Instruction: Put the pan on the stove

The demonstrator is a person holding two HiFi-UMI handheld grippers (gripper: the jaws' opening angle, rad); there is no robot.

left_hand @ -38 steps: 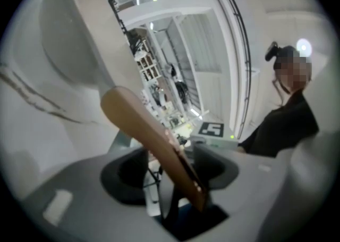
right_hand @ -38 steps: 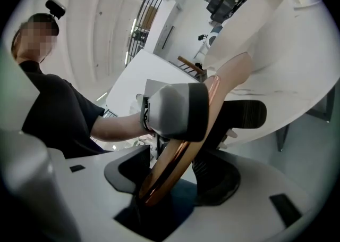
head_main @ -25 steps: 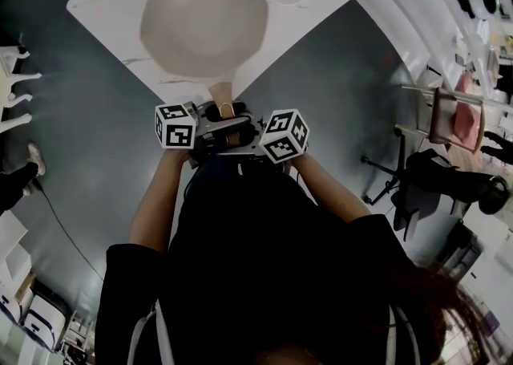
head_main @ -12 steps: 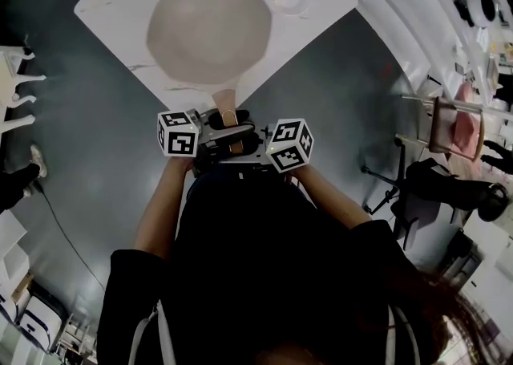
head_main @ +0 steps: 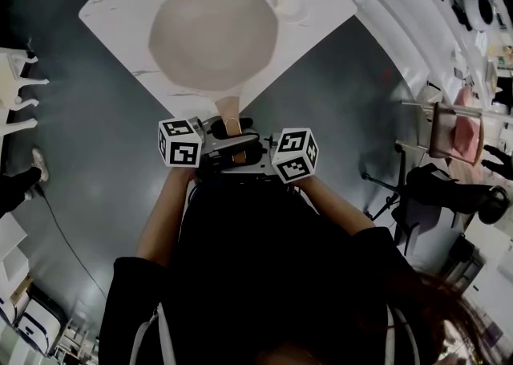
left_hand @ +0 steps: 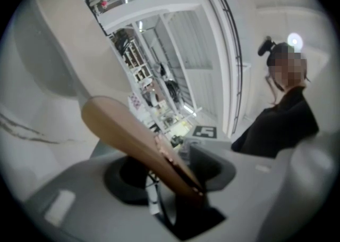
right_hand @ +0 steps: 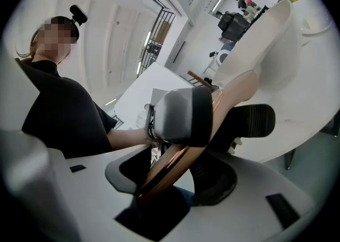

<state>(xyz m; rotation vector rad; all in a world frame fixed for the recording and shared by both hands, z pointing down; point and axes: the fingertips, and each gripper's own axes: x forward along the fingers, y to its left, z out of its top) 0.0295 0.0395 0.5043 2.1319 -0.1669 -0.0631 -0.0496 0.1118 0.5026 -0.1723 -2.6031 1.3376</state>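
Pan [head_main: 212, 34] inches forward over the bench [head_main: 120, 14] — right gripper [right_hand: 218, 121] clamps its handle [head_main: 231, 111], left gripper [left_hand: 170, 172] jaws opening around it — no stove yet.

Head view: soft, even light. The pan [head_main: 212, 34] reads pale and slightly washed out. Frame edges beyond the pan bend strongly. Both gripper views: bright white backgrounds, black circular vignette, pan handle [left_hand: 133, 140] close to lens and blurred.

Black short-sleeved top [head_main: 264, 275], pale straps [head_main: 152, 331] over both shoulders. Ahead of the top, the grey left gripper [left_hand: 170, 174] (jaws easing apart around the wooden pan handle [left_hand: 122, 129]) and right gripper [right_hand: 215, 121] each carry a white cube [head_main: 180, 143] with black square markers.
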